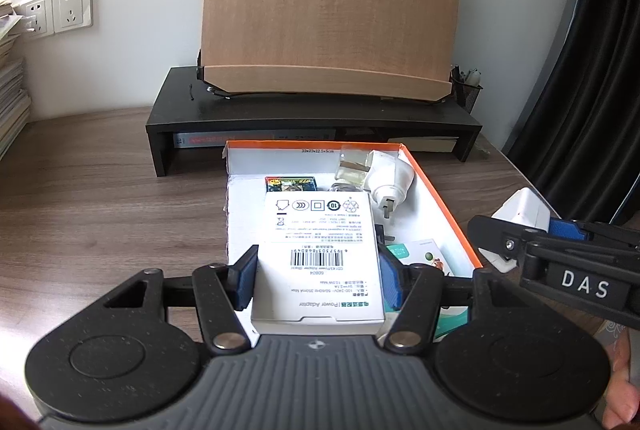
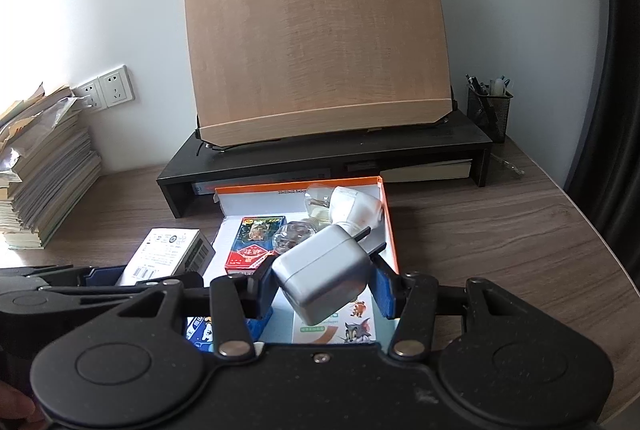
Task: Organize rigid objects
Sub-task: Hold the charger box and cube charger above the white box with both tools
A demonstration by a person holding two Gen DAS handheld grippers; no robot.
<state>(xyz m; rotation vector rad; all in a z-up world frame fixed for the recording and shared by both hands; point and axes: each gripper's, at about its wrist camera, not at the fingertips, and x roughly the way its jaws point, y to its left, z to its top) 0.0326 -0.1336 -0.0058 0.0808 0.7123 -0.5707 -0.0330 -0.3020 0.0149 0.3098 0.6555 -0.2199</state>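
My left gripper (image 1: 318, 276) is shut on a white power adapter carton (image 1: 318, 230) and holds it over the left part of the orange-rimmed box (image 1: 440, 202). The carton also shows in the right wrist view (image 2: 168, 252). My right gripper (image 2: 322, 288) is shut on a grey-white charger block (image 2: 324, 276), tilted, above the box (image 2: 390, 226). In the left wrist view the right gripper (image 1: 532, 230) holds it at the box's right edge. Inside the box lie a red card pack (image 2: 256, 242), a white plug (image 2: 356, 208), a clear bottle (image 2: 318, 204) and cartoon-printed packets (image 2: 356, 326).
A black desk riser (image 2: 324, 158) behind the box carries a tilted wooden book stand (image 2: 316, 50). A mesh pen holder (image 2: 488, 110) stands at its right. A stack of books (image 2: 44, 166) and wall sockets (image 2: 106, 88) are at the left. A dark curtain (image 2: 624, 70) hangs at the right.
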